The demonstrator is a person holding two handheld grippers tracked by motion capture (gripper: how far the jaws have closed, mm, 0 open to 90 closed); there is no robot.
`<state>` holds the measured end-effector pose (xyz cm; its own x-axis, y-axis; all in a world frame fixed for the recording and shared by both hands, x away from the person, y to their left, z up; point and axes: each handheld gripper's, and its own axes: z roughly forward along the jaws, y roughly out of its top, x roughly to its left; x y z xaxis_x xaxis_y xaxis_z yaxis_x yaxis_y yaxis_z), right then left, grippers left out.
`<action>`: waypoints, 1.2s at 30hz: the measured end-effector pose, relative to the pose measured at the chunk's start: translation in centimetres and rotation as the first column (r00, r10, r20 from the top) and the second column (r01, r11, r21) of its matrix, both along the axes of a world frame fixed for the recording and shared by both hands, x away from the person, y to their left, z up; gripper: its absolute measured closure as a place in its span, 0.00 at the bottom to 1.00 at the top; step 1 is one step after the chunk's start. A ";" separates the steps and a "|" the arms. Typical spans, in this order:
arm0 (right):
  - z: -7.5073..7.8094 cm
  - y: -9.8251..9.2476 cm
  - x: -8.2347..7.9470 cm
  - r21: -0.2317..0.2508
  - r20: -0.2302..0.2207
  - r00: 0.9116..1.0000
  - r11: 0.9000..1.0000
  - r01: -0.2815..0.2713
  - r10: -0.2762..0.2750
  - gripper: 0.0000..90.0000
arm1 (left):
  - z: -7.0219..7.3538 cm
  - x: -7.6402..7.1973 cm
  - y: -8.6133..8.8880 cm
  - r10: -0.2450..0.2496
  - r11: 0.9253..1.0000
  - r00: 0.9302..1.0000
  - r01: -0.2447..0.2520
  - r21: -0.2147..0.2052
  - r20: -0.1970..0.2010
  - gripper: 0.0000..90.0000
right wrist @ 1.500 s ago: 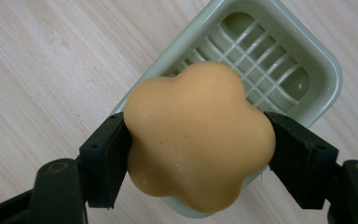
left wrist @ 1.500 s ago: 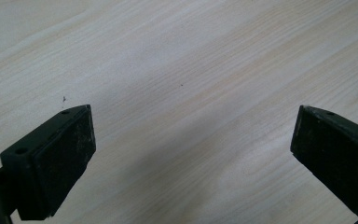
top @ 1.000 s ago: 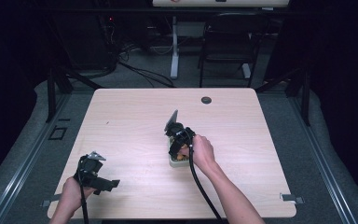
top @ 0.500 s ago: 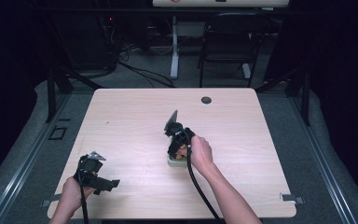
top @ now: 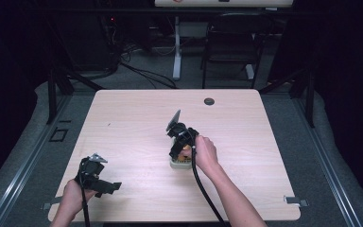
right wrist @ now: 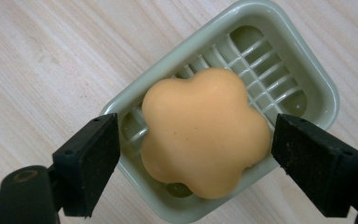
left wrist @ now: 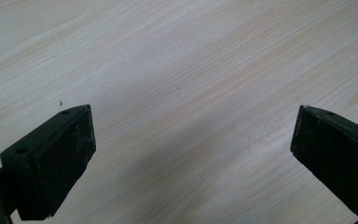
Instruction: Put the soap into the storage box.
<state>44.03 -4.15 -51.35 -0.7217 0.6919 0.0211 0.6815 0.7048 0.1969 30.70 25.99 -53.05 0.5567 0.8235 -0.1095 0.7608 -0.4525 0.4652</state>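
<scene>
Hovering unchanged, the right hand-held gripper [right wrist: 196, 154] straddles the soap [right wrist: 204, 130] — jaws apart, like the left [left wrist: 191, 154].

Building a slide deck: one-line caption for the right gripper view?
Open right gripper straddling a flower-shaped orange soap lying in a pale green slatted soap dish.

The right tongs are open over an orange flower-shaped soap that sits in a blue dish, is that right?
Not quite: the dish is pale green, not blue, as the right gripper view shows. The rest holds: the right tongs are open, one jaw on each side of the orange flower-shaped soap lying in it.
</scene>
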 end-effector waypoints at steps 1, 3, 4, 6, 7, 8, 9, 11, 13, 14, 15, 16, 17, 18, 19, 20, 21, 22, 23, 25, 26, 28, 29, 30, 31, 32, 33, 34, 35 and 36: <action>0.1 -0.1 -0.1 0.015 0.003 1.000 1.000 0.000 0.000 0.16 | 0.0 0.0 0.0 0.002 1.000 1.000 -0.002 0.000 -0.001 0.00; 0.5 -0.4 -0.2 0.039 0.003 1.000 0.999 -0.006 0.006 0.15 | 0.0 0.0 0.0 0.002 1.000 1.000 -0.002 0.000 0.000 0.00; 0.7 -0.5 -0.3 0.042 0.004 1.000 0.999 -0.008 0.008 0.14 | 0.0 0.0 0.0 0.002 1.000 1.000 -0.002 0.000 0.000 0.00; 1.2 -0.8 -0.5 0.053 0.022 1.000 0.998 -0.018 0.017 0.11 | 0.0 0.0 0.0 0.000 1.000 1.000 0.000 -0.001 0.000 0.00; 1.7 -0.9 -0.7 0.057 0.028 0.999 0.998 -0.023 0.022 0.10 | 0.0 0.0 0.0 0.000 1.000 1.000 0.000 0.000 0.000 0.00; 1.9 -1.1 -0.8 0.068 0.045 0.999 0.997 -0.030 0.027 0.08 | 0.0 0.0 0.0 0.000 1.000 1.000 0.000 0.000 -0.001 0.00; 2.3 -1.3 -1.0 0.080 0.054 0.998 0.996 -0.031 0.027 0.07 | 0.0 0.0 -0.1 -0.001 1.000 1.000 0.001 0.001 0.000 0.00; 3.0 -1.7 -1.3 0.090 0.069 0.997 0.995 -0.049 0.043 0.03 | 0.0 0.0 -0.1 -0.001 1.000 1.000 0.001 0.000 -0.001 0.00; 3.7 -2.2 -1.8 0.101 0.081 0.995 0.993 -0.060 0.052 0.01 | 0.0 0.0 -0.1 0.002 1.000 1.000 -0.002 0.002 0.000 0.00; 4.2 -2.5 -2.0 0.108 0.087 0.995 0.992 -0.066 0.056 0.00 | 0.0 0.0 -0.1 0.002 1.000 1.000 -0.002 0.003 -0.001 0.00; 4.6 -2.9 -2.3 0.126 0.097 0.994 0.990 -0.066 0.054 0.00 | 0.0 0.0 -0.1 0.002 1.000 1.000 -0.002 0.003 -0.001 0.00; 4.9 -3.2 -2.4 0.124 0.100 0.993 0.989 -0.076 0.064 0.00 | 0.0 0.0 -0.1 0.002 1.000 1.000 -0.002 0.003 -0.001 0.00; 5.3 -3.6 -2.7 0.133 0.103 0.992 0.988 -0.082 0.068 0.00 | 0.0 0.0 -0.1 0.000 1.000 1.000 0.000 0.003 -0.001 0.00; 5.6 -3.9 -3.0 0.148 0.110 0.991 0.985 -0.086 0.070 0.00 | 0.0 0.0 -0.1 0.000 1.000 1.000 0.000 0.004 -0.001 0.00; 5.9 -4.3 -3.3 0.156 0.116 0.990 0.983 -0.092 0.075 0.00 | 0.0 0.0 -0.1 0.001 1.000 1.000 -0.001 0.003 0.000 0.00; 6.2 -4.7 -3.6 0.160 0.122 0.989 0.982 -0.103 0.084 0.00 | -0.1 0.0 -0.1 0.001 1.000 1.000 -0.001 0.003 0.000 0.00; 6.5 -5.0 -3.9 0.167 0.130 0.988 0.981 -0.104 0.083 0.00 | -0.1 0.0 -0.1 0.001 1.000 1.000 -0.001 0.003 -0.001 0.00; 6.8 -5.5 -4.2 0.174 0.131 0.987 0.978 -0.111 0.089 0.00 | -0.1 0.0 -0.1 0.001 1.000 1.000 -0.001 0.002 -0.003 0.00; 7.0 -5.9 -4.6 0.185 0.142 0.986 0.976 -0.110 0.085 0.00 | -0.1 0.0 -0.1 0.001 1.000 1.000 -0.001 0.003 -0.002 0.00; 7.5 -6.7 -5.3 0.189 0.156 0.984 0.975 -0.114 0.085 0.00 | 0.0 0.0 -0.2 0.001 1.000 1.000 -0.001 0.004 0.003 0.00; 7.6 -7.3 -5.8 0.196 0.165 0.983 0.974 -0.110 0.078 0.00 | 0.0 0.0 -0.2 0.002 1.000 1.000 -0.002 0.004 0.003 0.00; 7.9 -8.2 -6.3 0.190 0.170 0.982 0.975 -0.113 0.080 0.00 | 0.0 0.0 -0.2 0.001 1.000 1.000 -0.001 0.003 0.003 0.00; 8.0 -8.7 -6.7 0.194 0.176 0.981 0.974 -0.114 0.080 0.00 | 0.0 0.0 -0.2 0.000 1.000 1.000 0.000 0.004 0.001 0.00; 8.1 -9.2 -7.0 0.201 0.182 0.981 0.974 -0.107 0.070 0.00 | 0.0 0.0 -0.2 -0.003 1.000 1.000 0.003 0.003 -0.001 0.00; 8.2 -9.7 -7.3 0.197 0.185 0.980 0.975 -0.103 0.066 0.00 | 0.0 0.0 -0.3 0.000 1.000 1.000 0.000 0.005 0.001 0.00; 8.3 -10.2 -7.5 0.195 0.192 0.979 0.975 -0.105 0.067 0.00 | -0.1 0.0 -0.3 0.000 1.000 1.000 0.000 0.005 0.000 0.00; 8.3 -10.7 -7.8 0.204 0.197 0.979 0.974 -0.098 0.057 0.00 | -0.1 0.0 -0.3 -0.001 1.000 1.000 0.001 0.006 0.000 0.00; 8.3 -11.1 -8.0 0.205 0.198 0.979 0.974 -0.093 0.052 0.00 | -0.1 0.0 -0.3 -0.001 1.000 1.000 0.001 0.006 0.000 0.00; 8.4 -11.6 -8.3 0.209 0.202 0.978 0.974 -0.088 0.044 0.00 | -0.1 0.0 -0.3 0.000 1.000 1.000 0.000 0.007 -0.002 0.00; 8.4 -12.0 -8.5 0.207 0.201 0.979 0.975 -0.083 0.040 0.00 | -0.1 0.0 -0.3 -0.001 1.000 1.000 0.001 0.007 0.000 0.00</action>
<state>35.55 -16.17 -42.93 -0.7676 0.6407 0.0182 0.5715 0.6714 0.4717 30.66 25.67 -53.16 0.5574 0.8238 -0.1036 0.7604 -0.4564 0.4620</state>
